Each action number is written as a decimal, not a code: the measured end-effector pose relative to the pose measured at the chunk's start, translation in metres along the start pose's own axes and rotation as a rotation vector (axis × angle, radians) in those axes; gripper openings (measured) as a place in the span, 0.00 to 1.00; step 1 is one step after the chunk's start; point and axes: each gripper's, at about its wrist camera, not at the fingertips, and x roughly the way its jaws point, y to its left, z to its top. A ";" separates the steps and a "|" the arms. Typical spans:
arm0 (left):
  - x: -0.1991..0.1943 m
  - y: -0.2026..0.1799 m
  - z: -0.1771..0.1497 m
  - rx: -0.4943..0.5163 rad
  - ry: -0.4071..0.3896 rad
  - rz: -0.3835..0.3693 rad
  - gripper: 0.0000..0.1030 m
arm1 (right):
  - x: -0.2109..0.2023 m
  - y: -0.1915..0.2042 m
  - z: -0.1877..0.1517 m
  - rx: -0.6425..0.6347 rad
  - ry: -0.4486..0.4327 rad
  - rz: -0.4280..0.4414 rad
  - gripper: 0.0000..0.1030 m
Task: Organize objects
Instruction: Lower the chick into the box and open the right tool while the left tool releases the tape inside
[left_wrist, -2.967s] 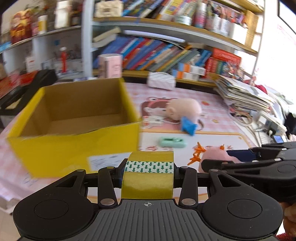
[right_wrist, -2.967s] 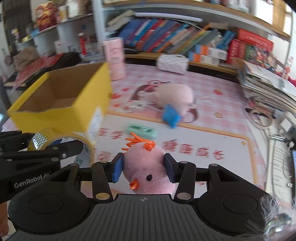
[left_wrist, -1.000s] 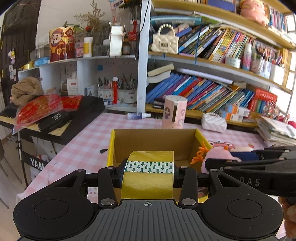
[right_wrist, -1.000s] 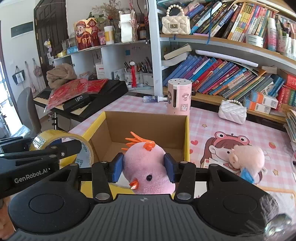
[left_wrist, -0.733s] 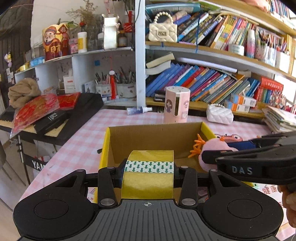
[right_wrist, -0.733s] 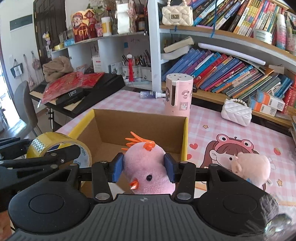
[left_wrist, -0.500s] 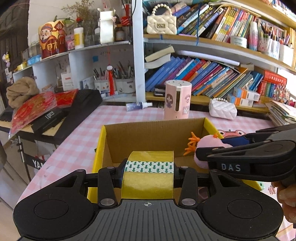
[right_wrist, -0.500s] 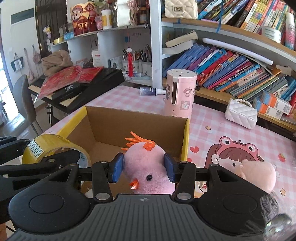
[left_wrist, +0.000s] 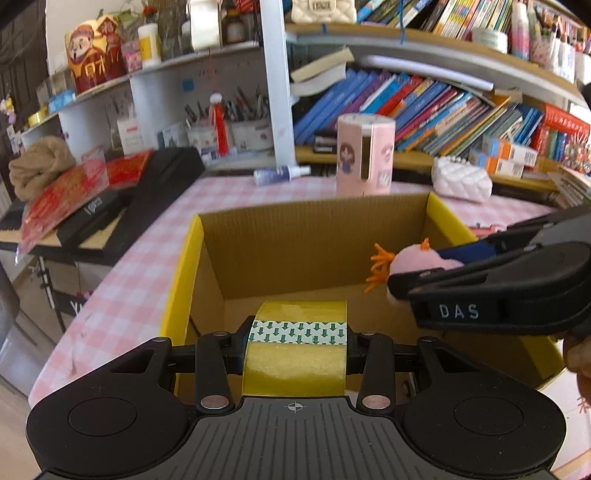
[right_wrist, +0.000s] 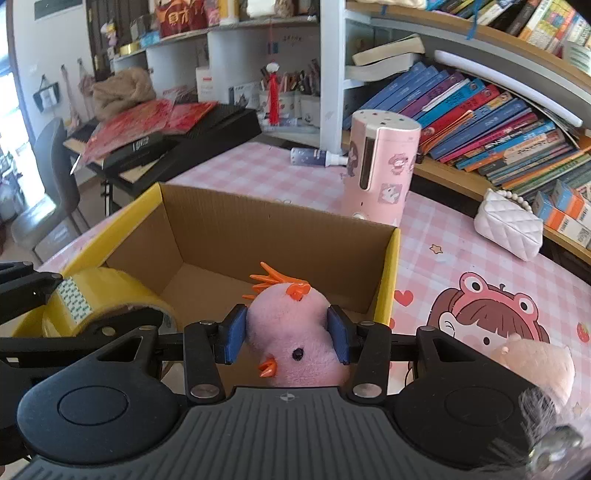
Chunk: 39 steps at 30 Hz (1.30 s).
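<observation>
Tape roll (left_wrist: 295, 347): stiff, light; left hand-held gripper (left_wrist: 297, 341) clamps its flat sides. Plush chick (right_wrist: 291, 332): soft, squashy; right hand-held gripper (right_wrist: 286, 338) squeezes its body. Both over box (right_wrist: 280, 229).

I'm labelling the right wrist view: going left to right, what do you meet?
tape roll → pink chick plush in the right gripper → pink cylinder → white quilted purse
</observation>
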 end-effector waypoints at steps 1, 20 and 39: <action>0.002 -0.001 -0.001 0.001 0.007 0.002 0.38 | 0.003 0.000 0.000 -0.007 0.009 0.003 0.43; 0.015 -0.009 -0.008 -0.006 0.066 0.053 0.62 | 0.023 0.009 0.001 -0.174 0.071 0.041 0.43; -0.019 -0.007 -0.009 0.004 -0.021 0.027 0.95 | -0.007 -0.001 -0.001 -0.025 0.009 -0.012 0.51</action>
